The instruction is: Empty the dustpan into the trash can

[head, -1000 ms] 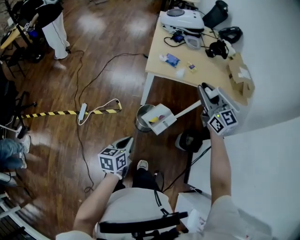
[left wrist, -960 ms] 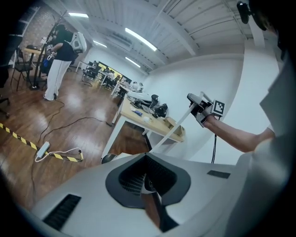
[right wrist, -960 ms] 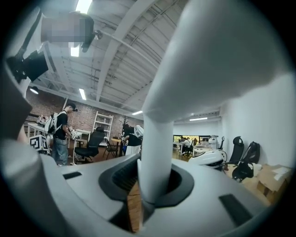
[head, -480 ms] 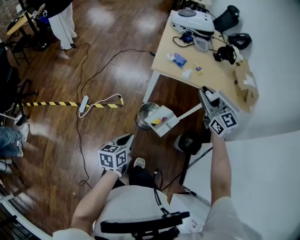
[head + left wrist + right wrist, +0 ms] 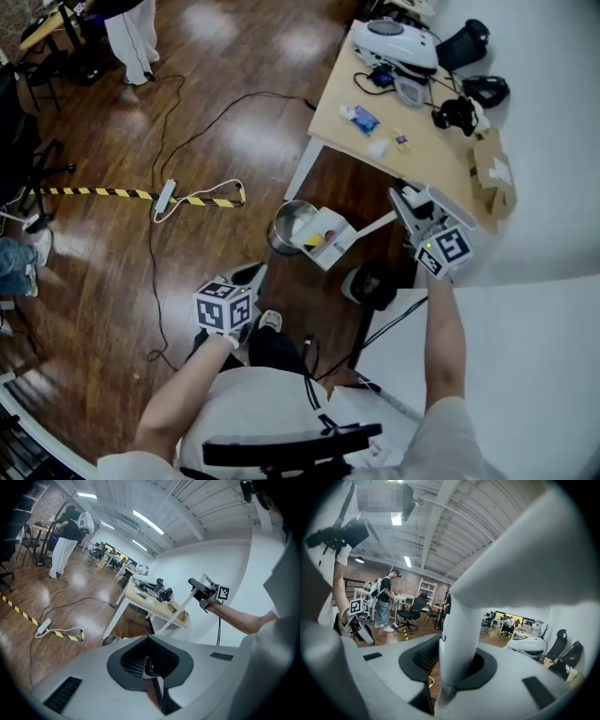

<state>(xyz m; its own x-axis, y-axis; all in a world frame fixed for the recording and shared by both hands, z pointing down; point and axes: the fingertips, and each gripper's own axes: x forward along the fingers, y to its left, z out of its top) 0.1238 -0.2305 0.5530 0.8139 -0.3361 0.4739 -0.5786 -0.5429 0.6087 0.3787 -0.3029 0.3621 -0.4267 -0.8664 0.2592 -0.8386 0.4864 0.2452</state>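
Observation:
A white dustpan hangs tilted over the right rim of a round metal trash can on the wooden floor. Yellow and red bits lie in the pan. Its long white handle runs up to my right gripper, which is shut on it. In the right gripper view the handle fills the gap between the jaws of that gripper. My left gripper hangs low, left of the can, shut and holding nothing. The left gripper view shows its jaws together, with the can's rim just beyond.
A wooden table with devices and cables stands behind the can. A power strip, striped tape and a cord lie on the floor to the left. A black object sits by the white wall panel. A person stands far back.
My right gripper has come down and rolled a little, taking the dustpan closer over the can. The left gripper has stayed put.

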